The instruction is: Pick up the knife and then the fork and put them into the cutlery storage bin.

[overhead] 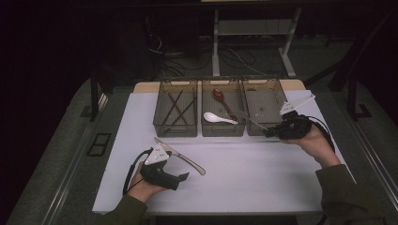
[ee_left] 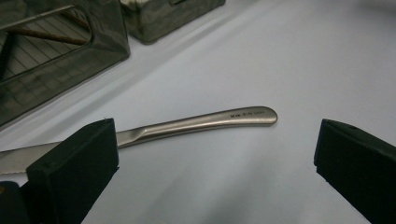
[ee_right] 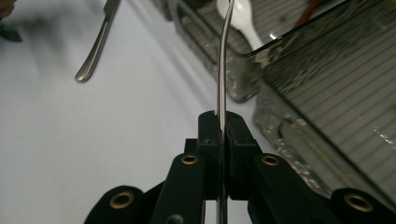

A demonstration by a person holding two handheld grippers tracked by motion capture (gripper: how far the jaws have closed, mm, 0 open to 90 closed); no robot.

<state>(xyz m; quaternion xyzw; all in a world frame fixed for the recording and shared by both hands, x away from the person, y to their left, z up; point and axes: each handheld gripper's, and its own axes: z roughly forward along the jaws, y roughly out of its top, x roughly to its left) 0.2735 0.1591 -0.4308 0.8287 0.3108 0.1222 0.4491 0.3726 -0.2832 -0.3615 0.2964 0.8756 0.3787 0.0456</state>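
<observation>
Left tongs are held wide open beside a knife on the tabletop, while a utensil is clamped edge-on in the right tongs.

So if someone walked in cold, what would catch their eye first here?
Probably the right gripper, shut on a thin metal utensil held near the three clear bins at the table's far side. Next, the table knife lying on the white table before the open left gripper.
</observation>
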